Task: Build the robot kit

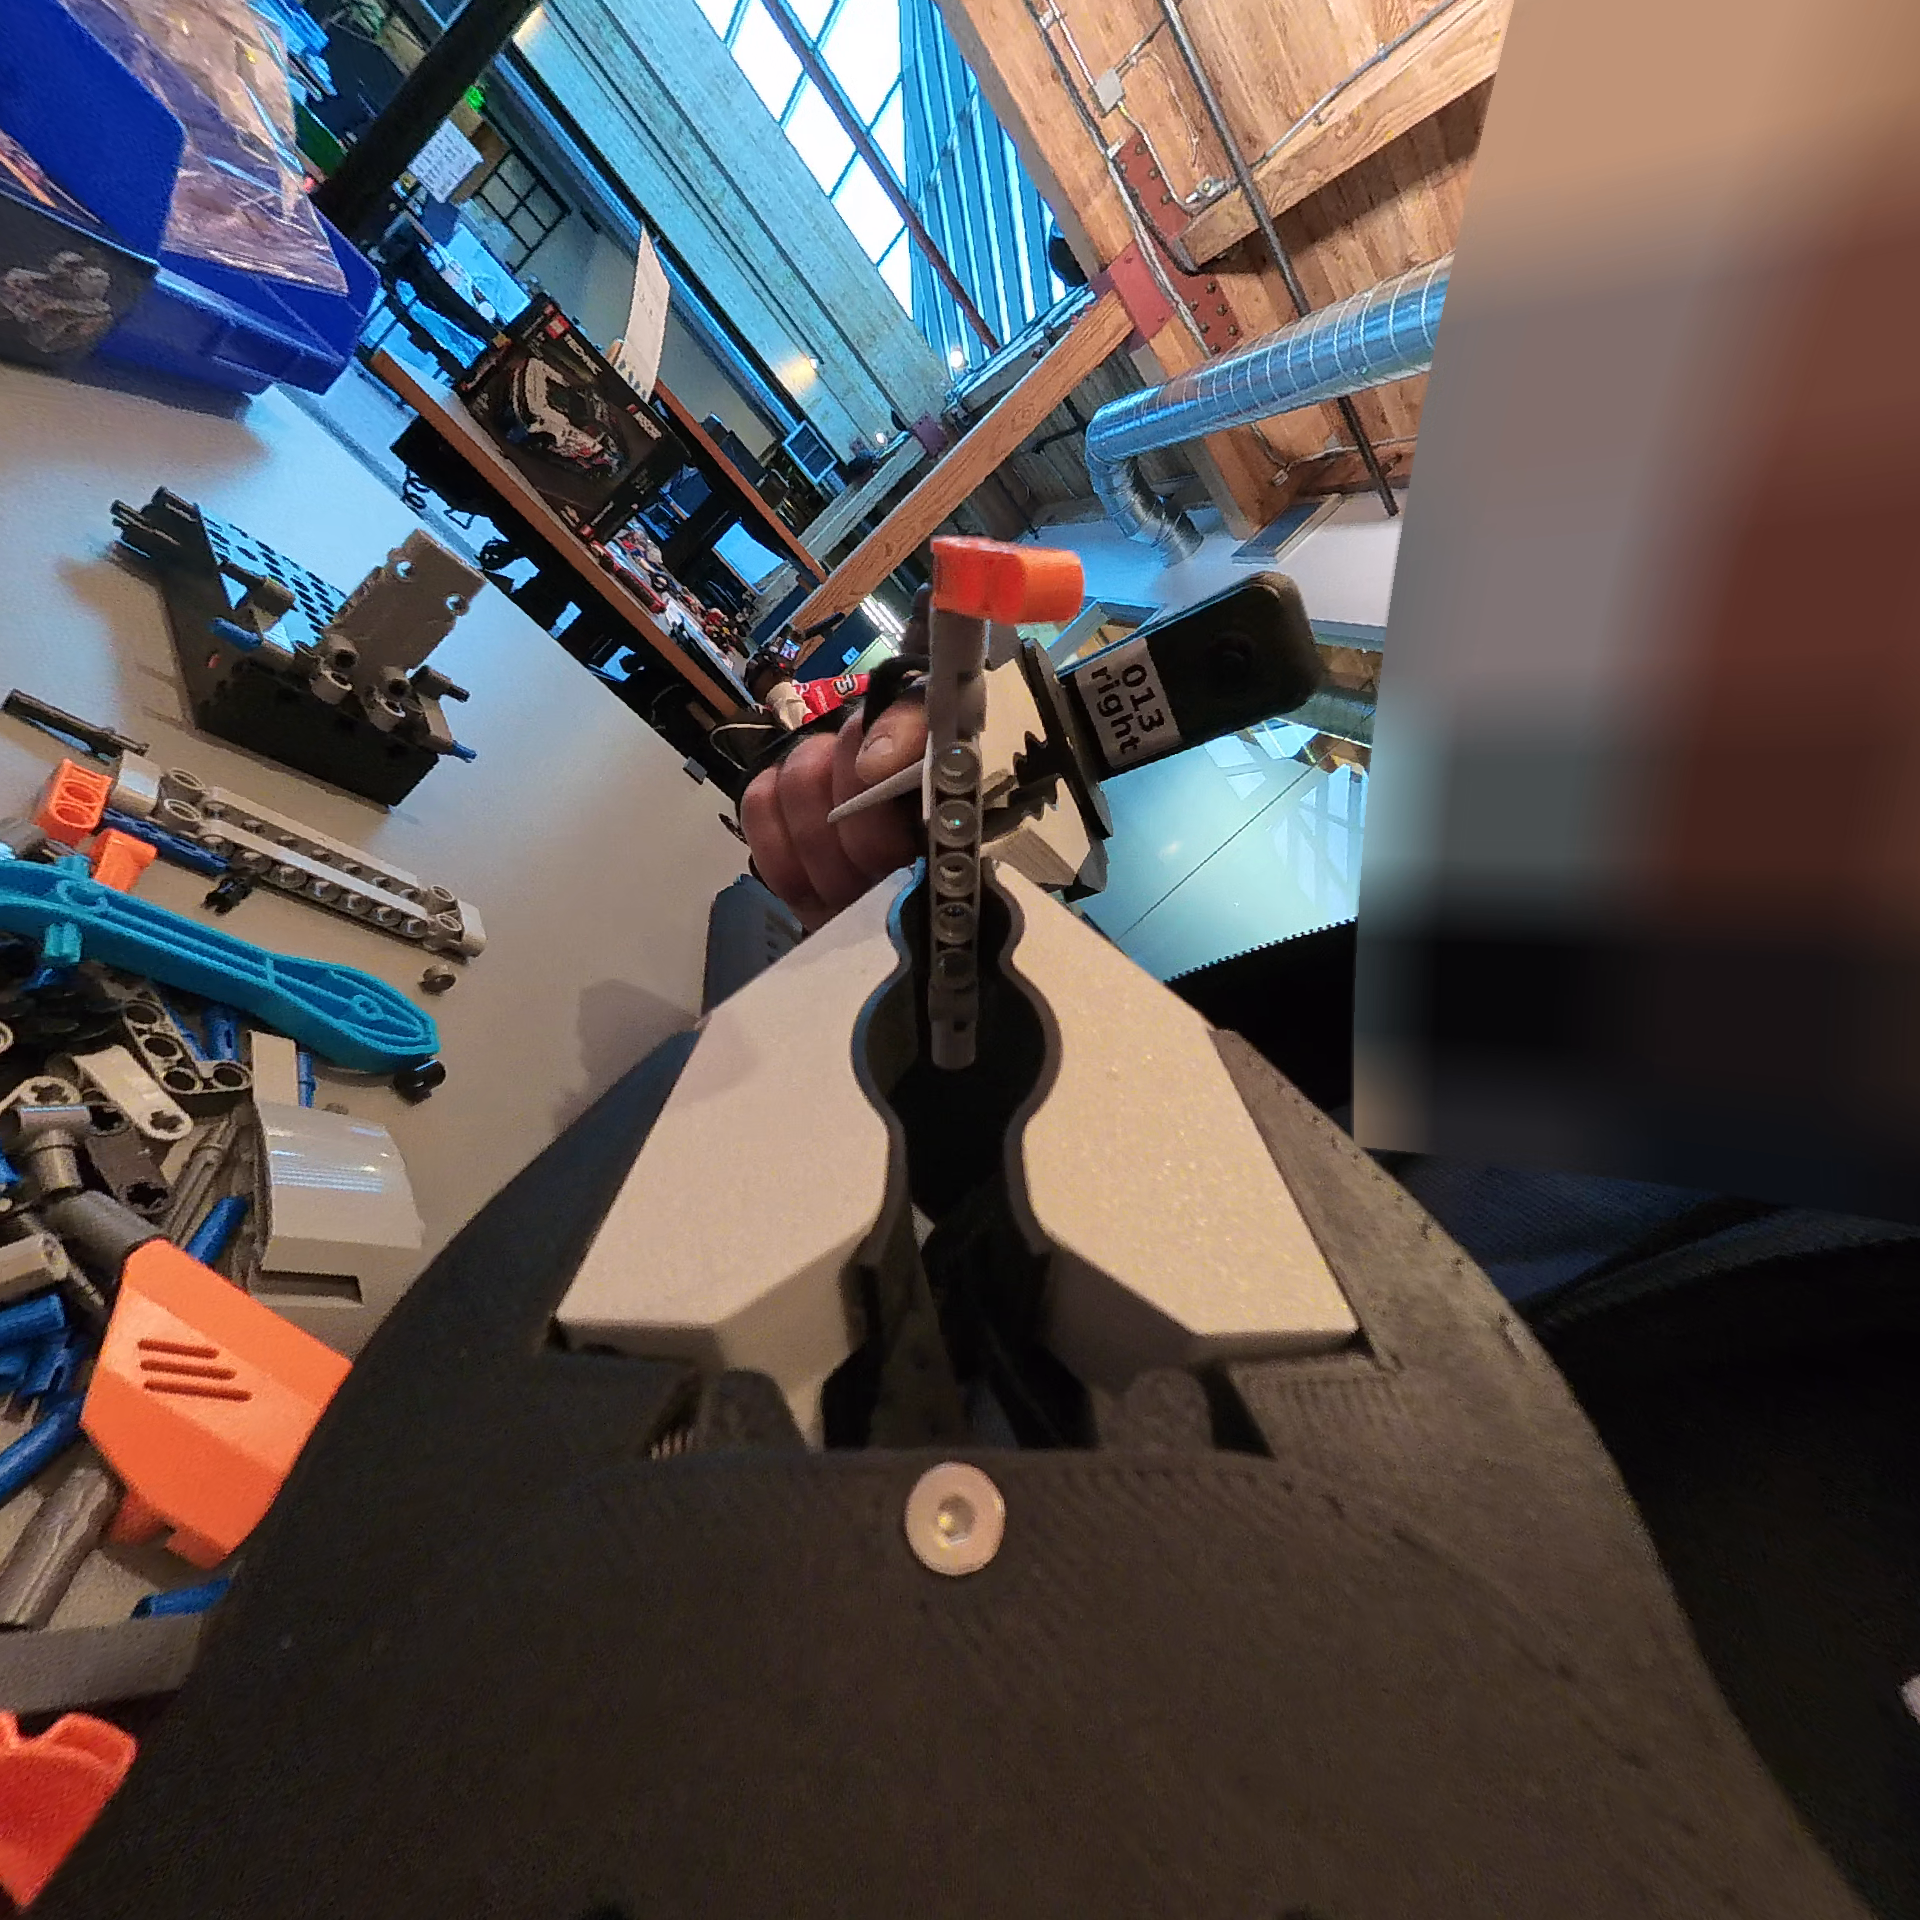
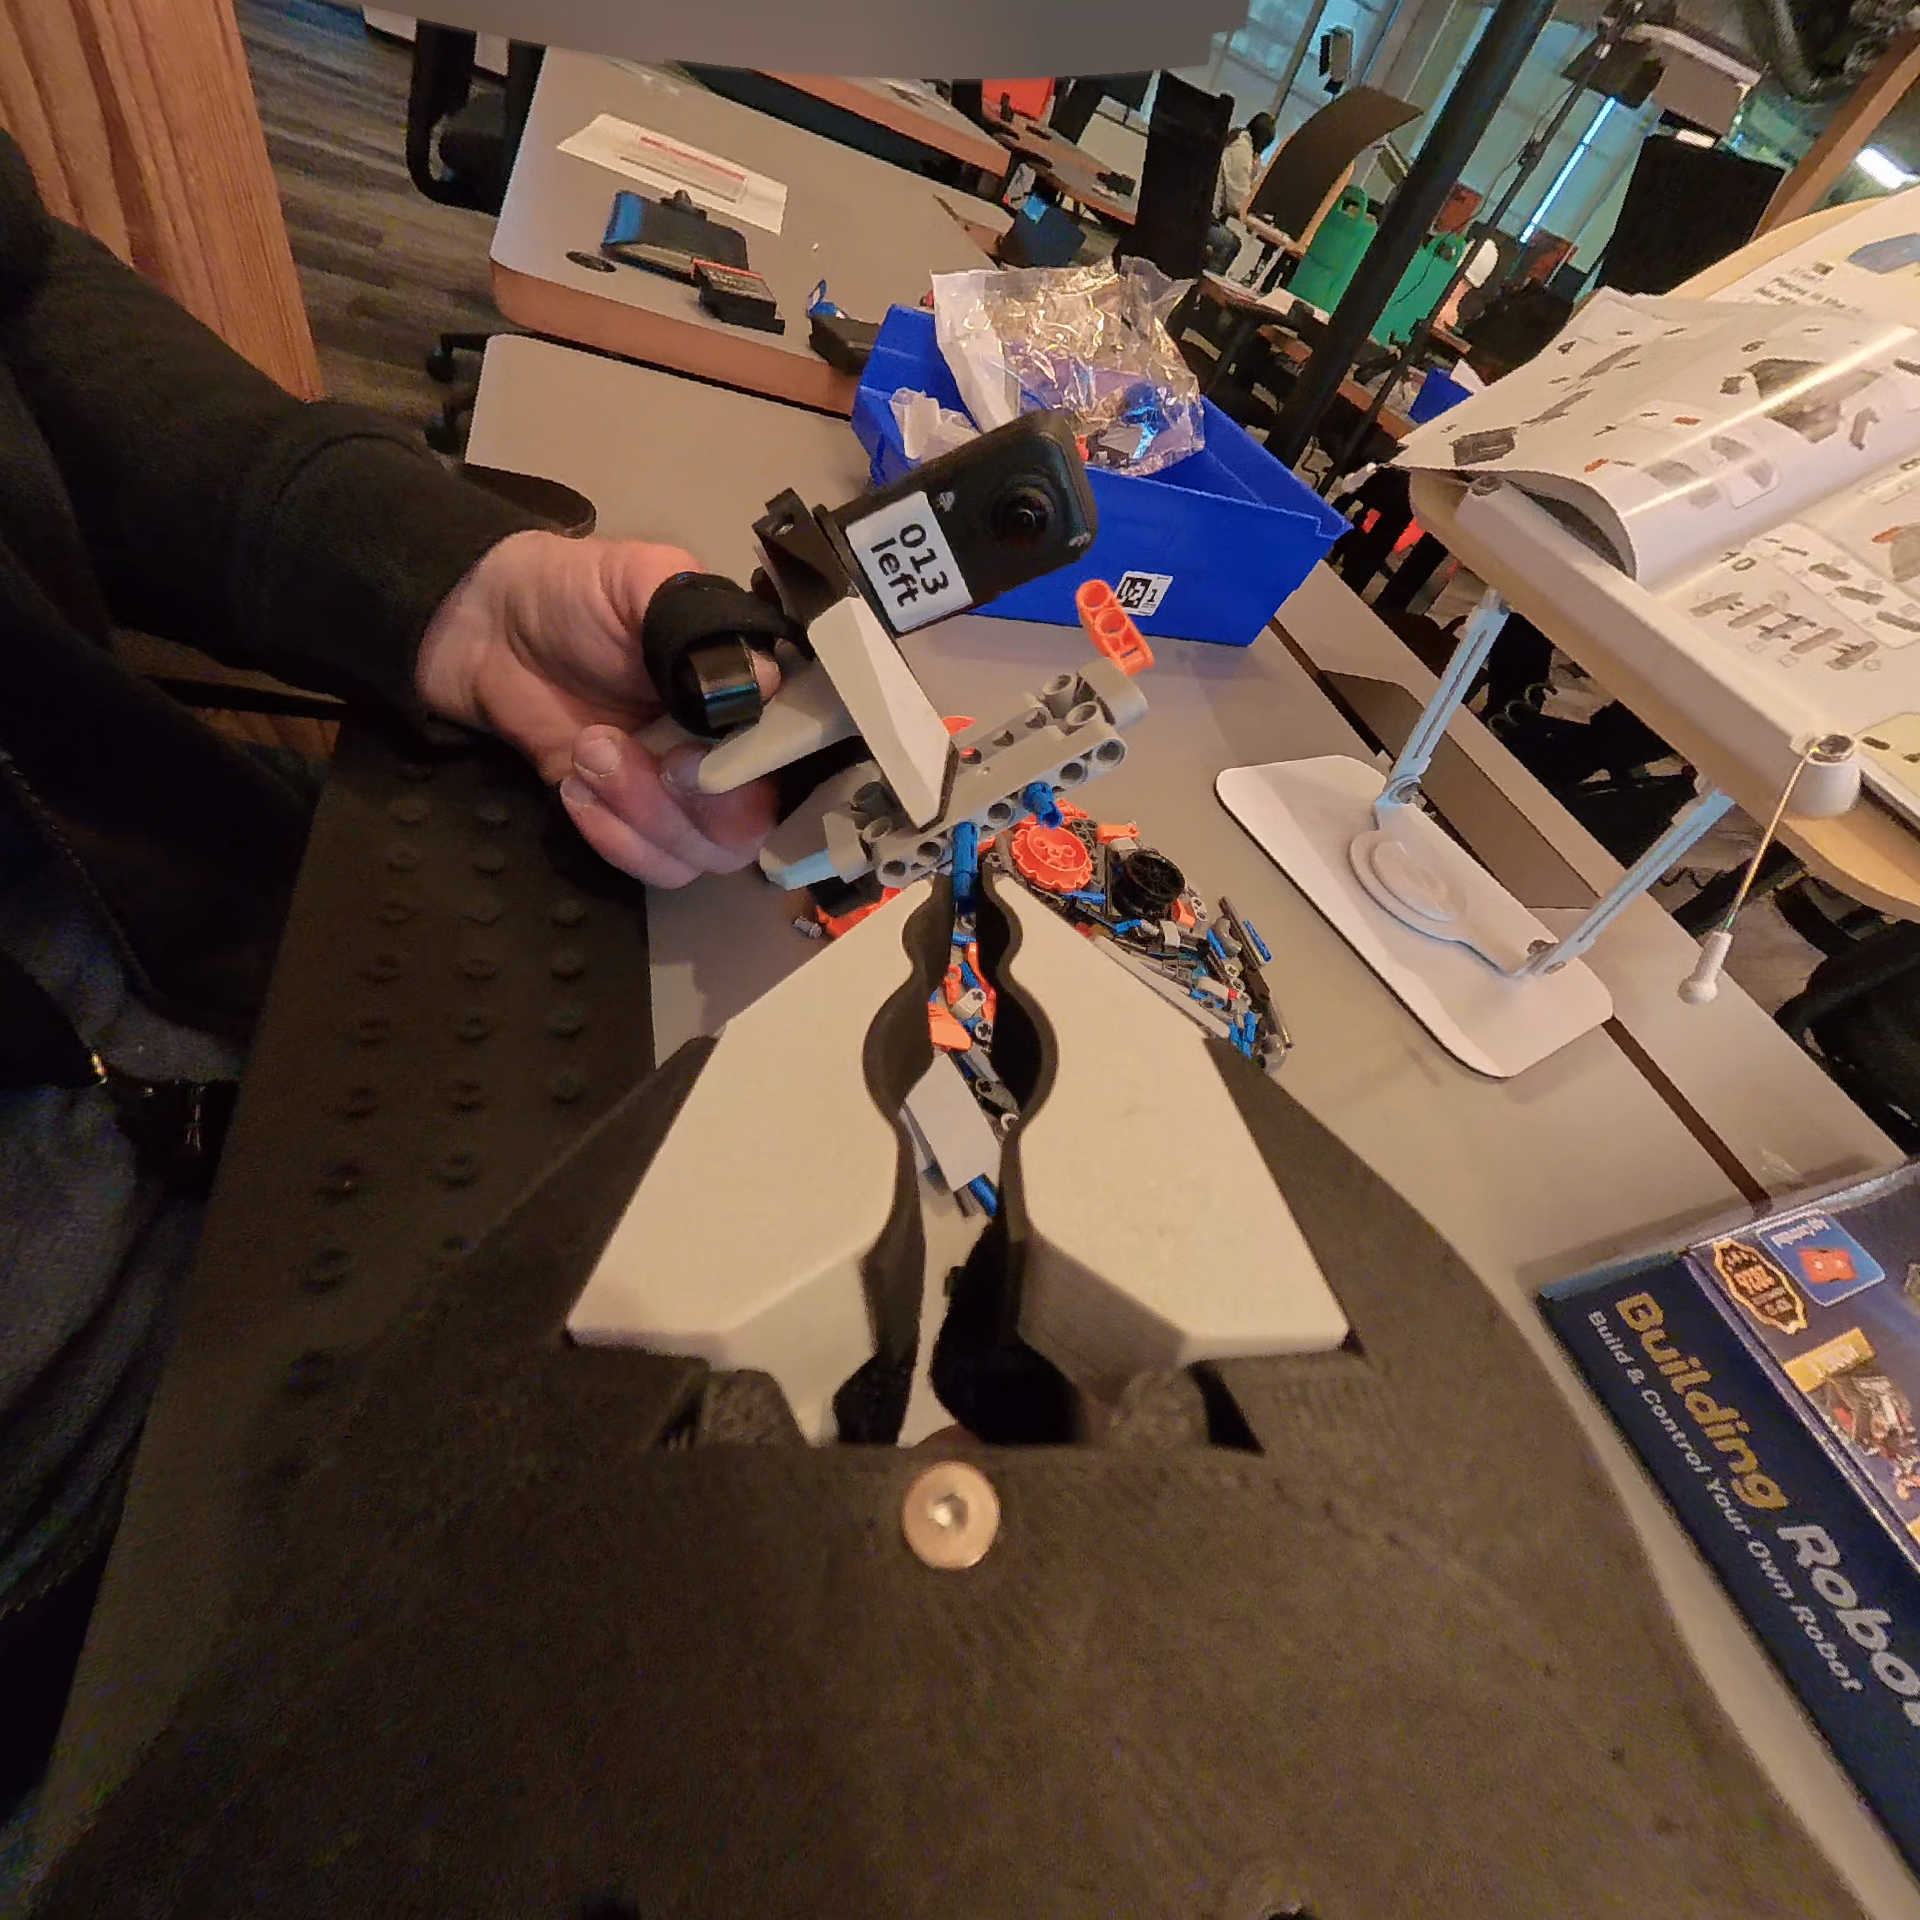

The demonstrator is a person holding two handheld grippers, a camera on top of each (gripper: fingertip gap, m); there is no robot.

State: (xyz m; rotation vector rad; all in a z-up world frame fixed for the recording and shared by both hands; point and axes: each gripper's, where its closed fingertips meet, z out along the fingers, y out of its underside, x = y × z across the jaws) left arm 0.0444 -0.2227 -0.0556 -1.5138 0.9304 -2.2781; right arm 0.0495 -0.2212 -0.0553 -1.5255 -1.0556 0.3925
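My left gripper (image 1: 951,896) is shut on a grey holed beam (image 1: 953,790) that stands up from the fingertips, with an orange connector (image 1: 1006,582) on its far end. It is held in the air, off the table. The right wrist view shows the same beam (image 2: 1023,764) and connector (image 2: 1114,621) in the left gripper (image 2: 883,800), held by a hand. My right gripper (image 2: 968,902) is shut on a small blue pin (image 2: 966,857), whose far end meets the underside of the beam. The right gripper (image 1: 1039,821) shows just behind the beam in the left wrist view.
A pile of loose parts (image 2: 1143,935) lies on the grey table (image 2: 727,468) below the grippers. A blue bin (image 2: 1195,530) with plastic bags stands behind it. A booklet on a white stand (image 2: 1434,914) is at right, a box (image 2: 1766,1455) at near right. A black and grey assembly (image 1: 312,665) sits at left. The tips of both grippers are at nearly the same place.
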